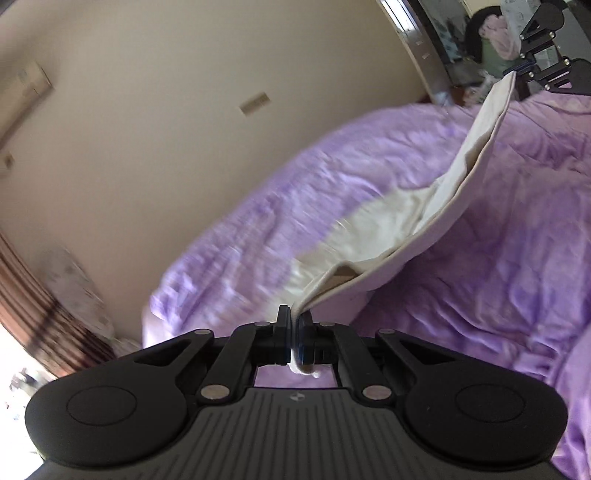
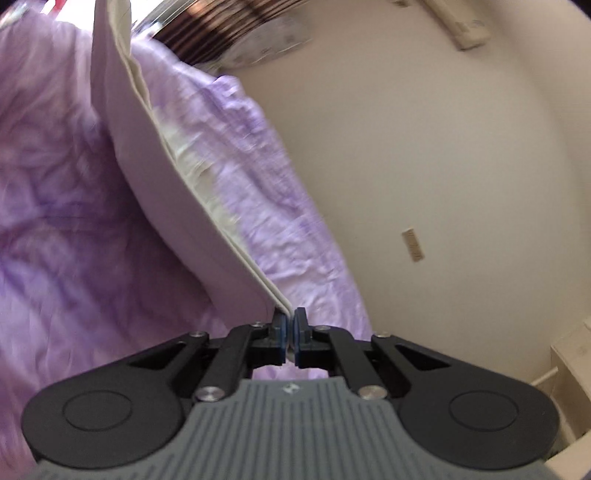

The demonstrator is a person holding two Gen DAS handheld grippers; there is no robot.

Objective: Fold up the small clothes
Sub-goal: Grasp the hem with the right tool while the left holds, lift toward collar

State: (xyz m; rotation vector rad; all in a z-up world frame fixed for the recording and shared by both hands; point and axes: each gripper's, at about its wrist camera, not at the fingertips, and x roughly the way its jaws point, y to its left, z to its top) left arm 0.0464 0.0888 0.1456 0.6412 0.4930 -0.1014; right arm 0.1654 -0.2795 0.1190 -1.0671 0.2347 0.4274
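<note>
While our left gripper (image 1: 294, 325) pinches one corner of the cream garment (image 1: 436, 218), our right gripper (image 2: 290, 325) pinches another; it hangs stretched (toward one o'clock) above the purple bedspread (image 1: 498, 258).

two grippers (image 1: 294, 321), one cream garment (image 1: 461, 192), one purple bedspread (image 1: 498, 258)

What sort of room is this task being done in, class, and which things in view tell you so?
Most likely a bedroom. A wide bed under a rumpled purple cover fills both views, striped curtains hang at a bright window, and a wall air conditioner sits high up.
</note>
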